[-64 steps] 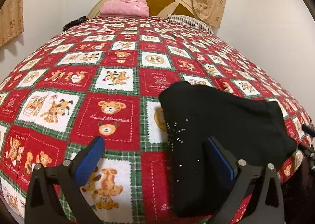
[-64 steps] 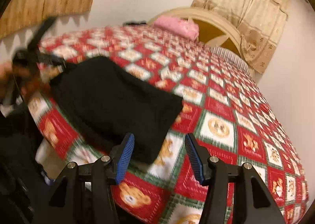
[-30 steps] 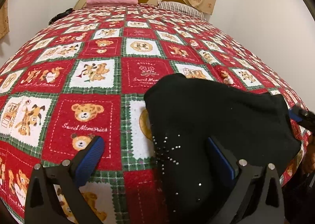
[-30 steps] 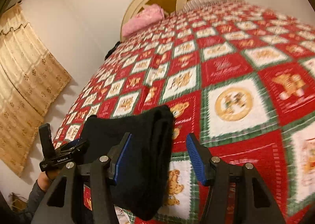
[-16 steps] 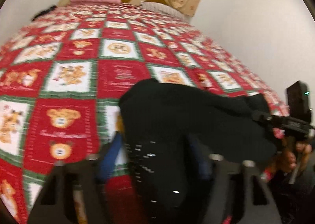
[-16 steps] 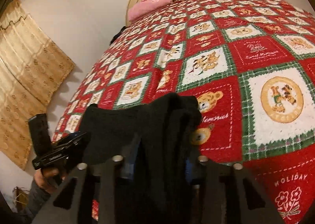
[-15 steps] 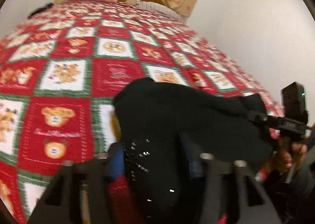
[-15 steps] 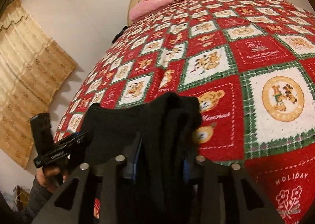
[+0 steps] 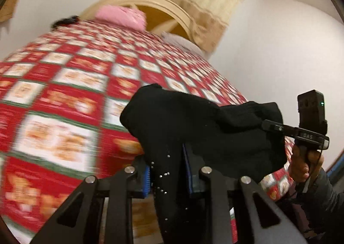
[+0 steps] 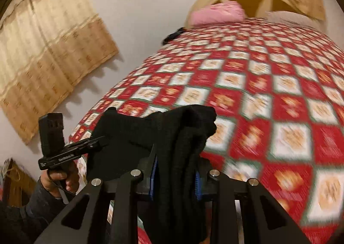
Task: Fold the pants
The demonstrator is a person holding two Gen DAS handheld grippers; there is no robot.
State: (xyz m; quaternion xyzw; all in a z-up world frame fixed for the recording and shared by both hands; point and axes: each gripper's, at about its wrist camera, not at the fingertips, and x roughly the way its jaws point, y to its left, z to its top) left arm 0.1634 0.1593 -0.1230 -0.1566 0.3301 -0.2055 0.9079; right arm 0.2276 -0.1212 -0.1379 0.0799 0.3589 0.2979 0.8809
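Observation:
The folded black pants [image 9: 206, 128] hang between my two grippers, lifted off the near edge of the bed. My left gripper [image 9: 167, 171] is shut on one end of them, where small shiny studs show. My right gripper [image 10: 175, 171] is shut on the other end, a thick black bundle [image 10: 185, 136]. Each gripper shows in the other's view: the right one [image 9: 271, 125] at the pants' right edge, the left one [image 10: 96, 143] at their left edge.
The bed has a red, green and white teddy-bear quilt [image 9: 64, 98] [image 10: 268, 93]. A pink pillow [image 9: 120, 16] [image 10: 217, 14] lies at the arched headboard [image 9: 154, 5]. Beige curtains [image 10: 43, 40] hang on the wall. The room's walls flank the bed.
Both grippers have closed on the ends of the pants and lifted them up from the quilt. The views tilt upward and blur with the motion.

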